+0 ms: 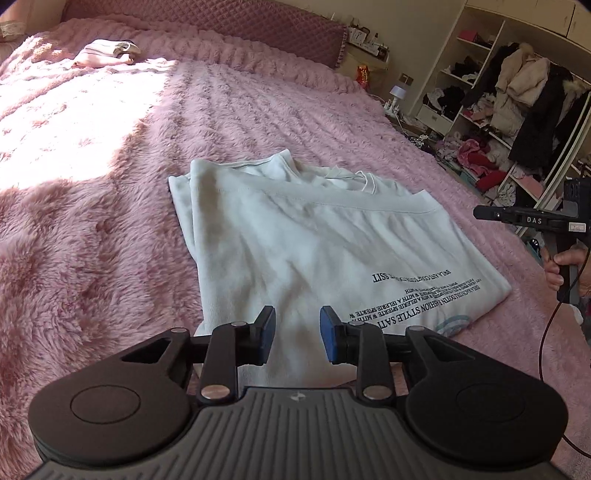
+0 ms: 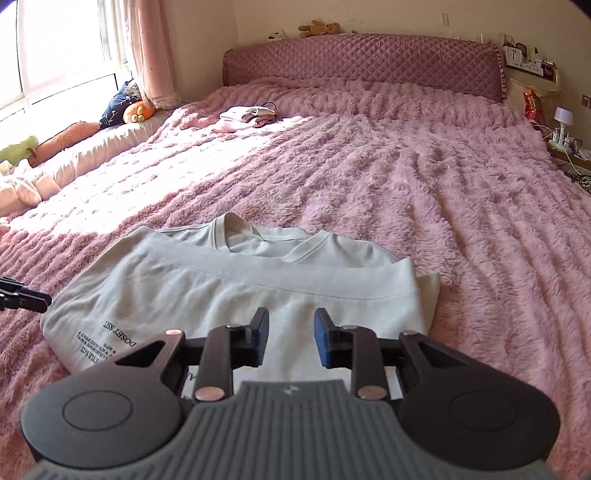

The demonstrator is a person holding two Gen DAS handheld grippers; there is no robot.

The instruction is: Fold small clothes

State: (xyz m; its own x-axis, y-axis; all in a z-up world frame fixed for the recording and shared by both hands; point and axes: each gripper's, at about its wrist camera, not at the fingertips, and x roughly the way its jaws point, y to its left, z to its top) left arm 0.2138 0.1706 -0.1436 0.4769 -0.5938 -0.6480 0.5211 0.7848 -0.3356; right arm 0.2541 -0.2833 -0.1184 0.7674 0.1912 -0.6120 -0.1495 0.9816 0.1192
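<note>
Left wrist view gives us what the right wrist view lacks: open wardrobe shelves (image 1: 476,85) at far right, stuffed w/ heaped clothes, coats (image 1: 524,96) hanging in front; also the right gripper (image 1: 480,213) seen from the side at the right edge, a hand (image 1: 563,264) round its handle, a cable trailing down; from that angle we can't tell its gap. Right wrist view gives us instead a window (image 2: 55,48) w/ curtain (image 2: 147,48) at far left, soft toys (image 2: 138,110) along the ledge, a plush toy (image 2: 319,27) atop the quilted headboard (image 2: 362,59); a tip of the left gripper (image 2: 48,300) pokes in at the left edge.

Both views show the white T-shirt (image 1: 295,240) (image 2: 229,291) folded on the pink fuzzy blanket (image 1: 92,258) (image 2: 461,221), hem band doubled over toward the collar, black print near the lower edge; a small stack of folded clothes (image 1: 107,53) (image 2: 247,116) lies far off nr the headboard, in sunlight.

Left gripper (image 1: 297,330): fingers (image 1: 266,328) part-way apart, nothing between them, hovering over the shirt's near edge; right gripper (image 2: 290,338) in its own view: same, pads (image 2: 322,341) parted a modest gap, gripping nothing, shirt below.
</note>
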